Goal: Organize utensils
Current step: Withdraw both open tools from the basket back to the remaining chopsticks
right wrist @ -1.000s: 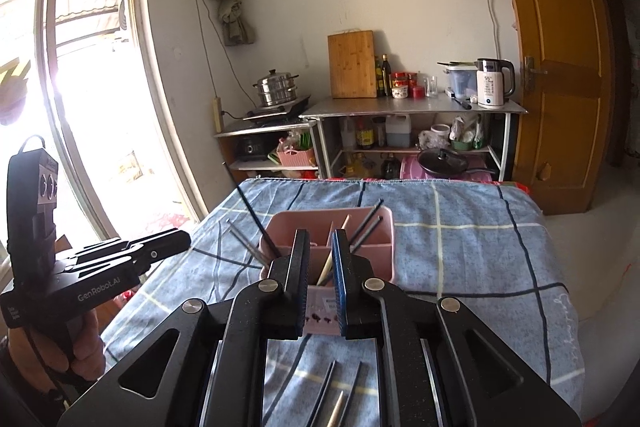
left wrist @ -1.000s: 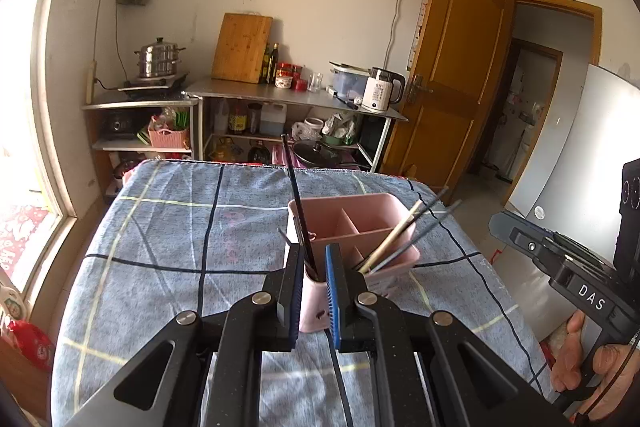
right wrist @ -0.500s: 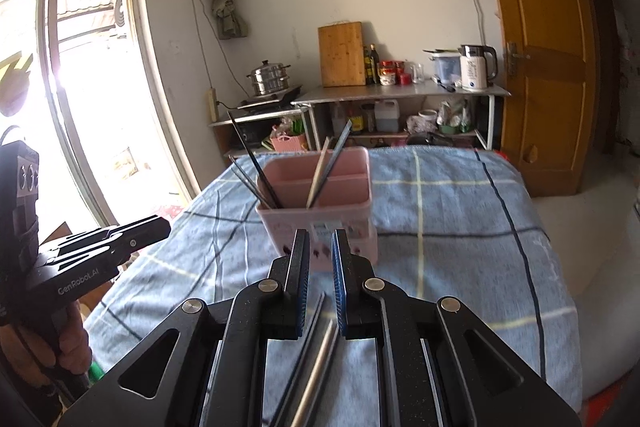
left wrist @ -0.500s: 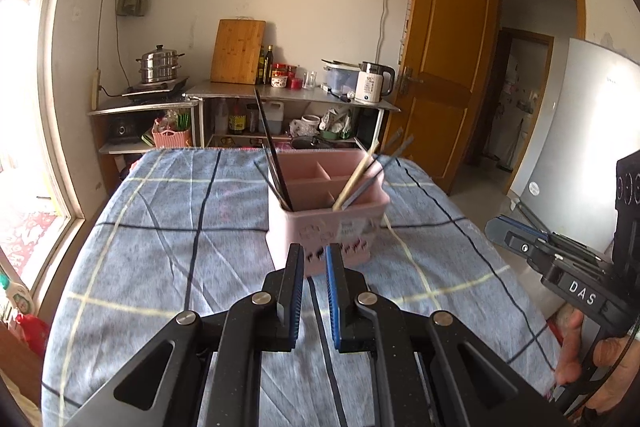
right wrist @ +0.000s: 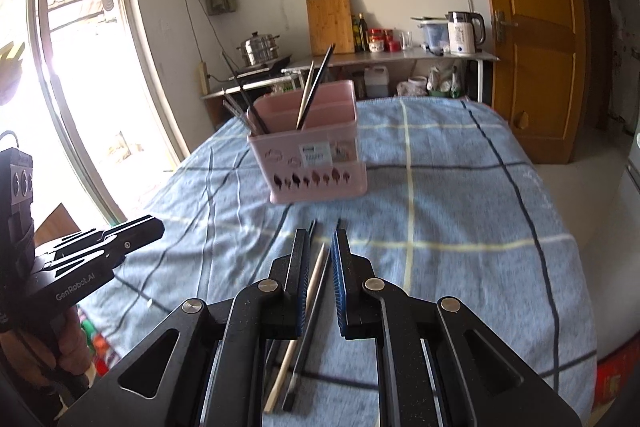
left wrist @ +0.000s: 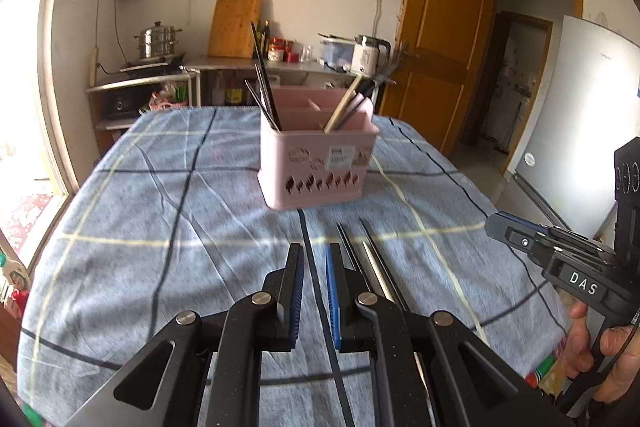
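A pink utensil caddy (left wrist: 318,151) (right wrist: 316,155) stands on the blue checked tablecloth (left wrist: 160,207). Black chopsticks (left wrist: 264,87) lean in its left side; a wooden chopstick and dark ones (left wrist: 348,103) lean in its right. Several loose chopsticks (left wrist: 362,251) lie on the cloth in front of it, black ones and a pale one (right wrist: 316,267). My left gripper (left wrist: 314,251) hovers just left of them, shut and holding nothing. My right gripper (right wrist: 322,241) hangs over them, shut, with the pale and black sticks showing on the cloth through its narrow gap.
A person's hands hold both grippers; the other gripper shows at each view's edge (left wrist: 520,235) (right wrist: 128,235). Behind the table stand a metal shelf with a steamer pot (left wrist: 158,41), a cutting board (left wrist: 234,27) and a kettle (left wrist: 370,55). A wooden door (left wrist: 444,47) is at right.
Both grippers have drawn back from the caddy and sunk toward the cloth. The caddy now looks farther off, and the loose chopsticks have come into view beneath the jaws.
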Tool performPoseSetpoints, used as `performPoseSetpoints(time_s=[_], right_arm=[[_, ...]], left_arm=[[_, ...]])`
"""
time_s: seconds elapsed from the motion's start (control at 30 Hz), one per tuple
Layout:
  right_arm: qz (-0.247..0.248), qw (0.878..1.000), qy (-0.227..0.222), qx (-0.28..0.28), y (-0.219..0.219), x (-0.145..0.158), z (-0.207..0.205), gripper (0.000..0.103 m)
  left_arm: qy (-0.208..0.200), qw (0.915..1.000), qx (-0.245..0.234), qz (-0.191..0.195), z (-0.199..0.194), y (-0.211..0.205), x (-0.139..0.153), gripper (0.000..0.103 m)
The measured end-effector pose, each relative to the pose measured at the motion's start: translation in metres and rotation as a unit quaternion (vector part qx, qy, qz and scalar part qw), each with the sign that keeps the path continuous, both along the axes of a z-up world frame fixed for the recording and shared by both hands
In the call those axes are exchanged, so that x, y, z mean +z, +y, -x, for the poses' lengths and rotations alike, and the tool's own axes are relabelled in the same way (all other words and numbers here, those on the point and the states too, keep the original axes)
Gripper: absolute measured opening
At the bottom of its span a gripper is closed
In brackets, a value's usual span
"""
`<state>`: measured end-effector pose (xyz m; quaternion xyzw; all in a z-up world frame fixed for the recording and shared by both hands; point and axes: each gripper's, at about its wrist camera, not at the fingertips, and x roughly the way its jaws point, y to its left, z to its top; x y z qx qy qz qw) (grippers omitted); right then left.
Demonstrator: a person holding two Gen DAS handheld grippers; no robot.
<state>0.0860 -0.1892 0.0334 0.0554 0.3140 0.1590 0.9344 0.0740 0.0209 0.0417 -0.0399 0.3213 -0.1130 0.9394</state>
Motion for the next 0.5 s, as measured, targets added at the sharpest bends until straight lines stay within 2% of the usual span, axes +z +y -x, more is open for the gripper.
performPoseSetpoints(time_s=[0.5], right_arm=[[0.016,0.998,0.057,0.011,0.012,-0.042,-0.010,0.012]], left_arm=[[0.043,0.9989,-0.015,0.012,-0.012,-0.007,-0.033,0.011]])
